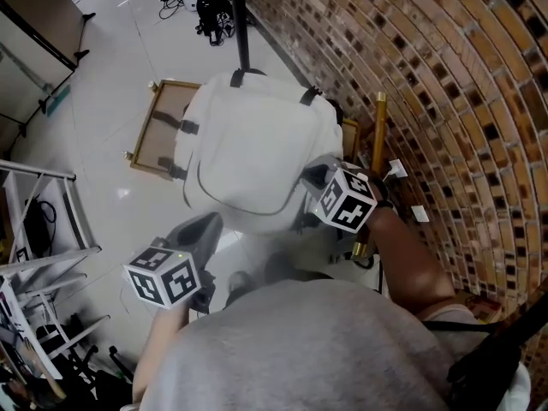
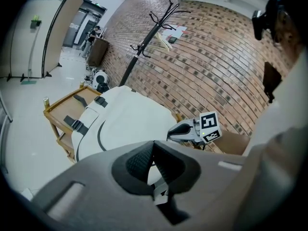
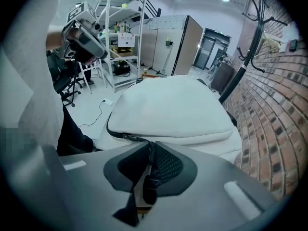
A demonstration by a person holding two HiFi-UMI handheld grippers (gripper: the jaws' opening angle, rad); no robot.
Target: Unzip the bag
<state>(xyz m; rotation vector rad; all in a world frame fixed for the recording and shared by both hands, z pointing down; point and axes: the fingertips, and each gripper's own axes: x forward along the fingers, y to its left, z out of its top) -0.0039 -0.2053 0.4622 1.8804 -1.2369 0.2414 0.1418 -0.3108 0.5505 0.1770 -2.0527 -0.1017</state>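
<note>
A white backpack (image 1: 248, 144) (image 2: 125, 119) (image 3: 173, 109) lies on a wooden frame (image 1: 154, 139), with a black zip line (image 3: 120, 134) curving round its near edge. My right gripper (image 1: 311, 181) (image 3: 150, 153) is at the bag's near right corner, shut on the black zipper pull (image 3: 150, 179), which hangs between its pads. My left gripper (image 1: 212, 223) (image 2: 154, 150) is at the bag's near left side, shut on a pale strap tab (image 2: 161, 191) of the bag. In the left gripper view the right gripper (image 2: 172, 134) rests against the bag's edge.
A brick wall (image 1: 445, 101) runs close along the right. A black coat stand (image 1: 240, 24) rises behind the bag, and a brass post (image 1: 377, 135) stands by the wall. Metal shelving (image 1: 34, 229) is at the left, across pale tiled floor (image 1: 111, 50).
</note>
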